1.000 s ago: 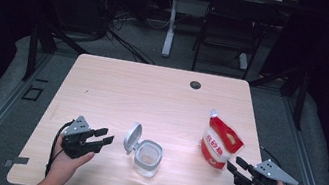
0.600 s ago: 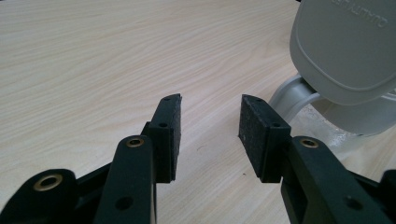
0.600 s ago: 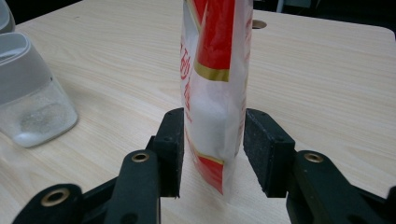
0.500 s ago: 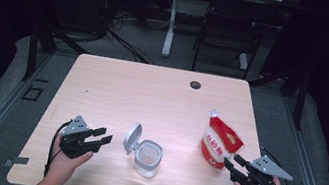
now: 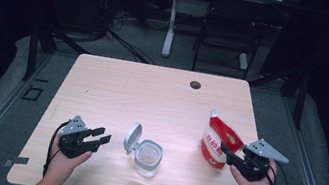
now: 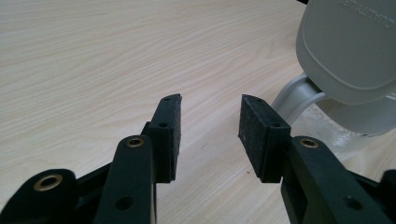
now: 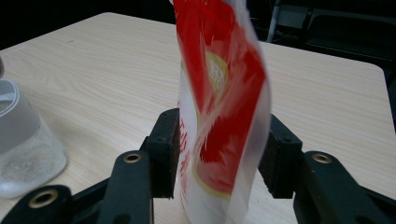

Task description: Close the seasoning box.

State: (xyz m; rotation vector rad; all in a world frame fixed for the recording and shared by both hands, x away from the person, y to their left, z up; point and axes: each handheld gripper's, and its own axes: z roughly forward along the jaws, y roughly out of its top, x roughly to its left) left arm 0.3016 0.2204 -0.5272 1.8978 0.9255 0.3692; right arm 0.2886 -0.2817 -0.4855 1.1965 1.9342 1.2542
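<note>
My right gripper (image 5: 224, 151) at the table's (image 5: 152, 90) right edge, jaws just widened, red pouch (image 5: 215, 140) upright between its 2 pads, my left gripper (image 5: 100, 137) open and empty, beside the open-lidded jar (image 5: 147, 158).

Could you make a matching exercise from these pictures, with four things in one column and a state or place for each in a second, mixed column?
Things:
1. red and white pouch
2. clear jar
3. left gripper
4. round cable hole

States or places:
A. jaws open over bare wood, holding nothing
B. far edge of the table
C. standing between the jaws of the right gripper
D. grey lid flipped up, open

Pairs: 1-C, 2-D, 3-A, 4-B
</note>
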